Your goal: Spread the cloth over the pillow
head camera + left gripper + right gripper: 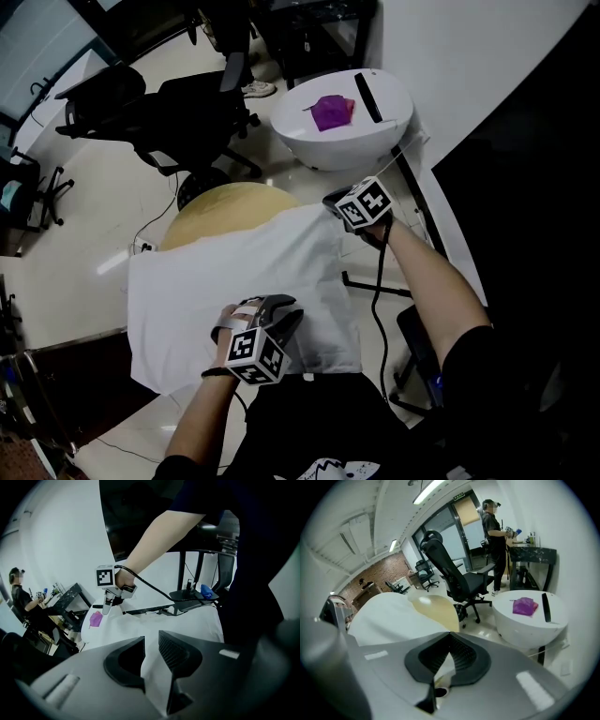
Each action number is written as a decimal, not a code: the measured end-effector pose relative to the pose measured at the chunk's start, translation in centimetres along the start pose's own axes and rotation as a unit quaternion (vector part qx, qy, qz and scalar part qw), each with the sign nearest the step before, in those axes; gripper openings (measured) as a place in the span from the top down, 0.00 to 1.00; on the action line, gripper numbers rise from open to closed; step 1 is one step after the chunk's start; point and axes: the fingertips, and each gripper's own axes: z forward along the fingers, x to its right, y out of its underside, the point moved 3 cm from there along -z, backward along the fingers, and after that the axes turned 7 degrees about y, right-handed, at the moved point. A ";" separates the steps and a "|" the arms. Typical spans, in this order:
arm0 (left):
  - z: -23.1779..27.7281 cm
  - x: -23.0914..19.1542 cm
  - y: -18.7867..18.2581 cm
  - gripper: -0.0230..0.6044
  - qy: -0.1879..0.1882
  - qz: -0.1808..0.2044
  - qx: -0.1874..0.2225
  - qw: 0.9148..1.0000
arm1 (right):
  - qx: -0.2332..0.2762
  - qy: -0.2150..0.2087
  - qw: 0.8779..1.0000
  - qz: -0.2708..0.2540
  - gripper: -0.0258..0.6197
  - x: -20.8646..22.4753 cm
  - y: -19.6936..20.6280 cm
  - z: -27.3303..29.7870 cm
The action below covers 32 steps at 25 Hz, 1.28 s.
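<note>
A white cloth (234, 281) lies draped over a round tan pillow (225, 206), whose far edge still shows bare. My left gripper (292, 317) sits at the cloth's near edge, its jaws (150, 641) part closed with a fold of cloth (154, 620) pinched between them. My right gripper (335, 202) is at the cloth's far right corner. In the right gripper view its jaws (449, 637) are shut on a thin sliver of the cloth (389, 616), with the pillow (436, 611) just beyond. The left gripper view also shows the right gripper (107, 609) across the cloth.
A white round table (309, 141) stands beyond the pillow with a purple object (330, 111) and a black bar (367, 97) on it. A black office chair (169, 112) is at the far left. A black stand and cable (375, 281) run on the right. A person (494, 536) stands at a counter.
</note>
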 end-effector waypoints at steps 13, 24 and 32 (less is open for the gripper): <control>-1.2 0.4 0.1 0.83 -0.021 -0.007 0.000 1.000 | 0.035 -0.011 0.999 0.012 0.95 -1.4 0.0 -1.5; -10.0 3.0 4.7 0.83 -0.079 0.001 0.028 0.997 | 0.154 0.022 0.988 -0.019 0.95 -12.4 -5.7 -12.8; -18.5 7.6 13.5 0.83 -0.105 -0.008 0.030 0.994 | 0.218 0.056 0.974 -0.018 0.95 -25.3 -7.2 -17.5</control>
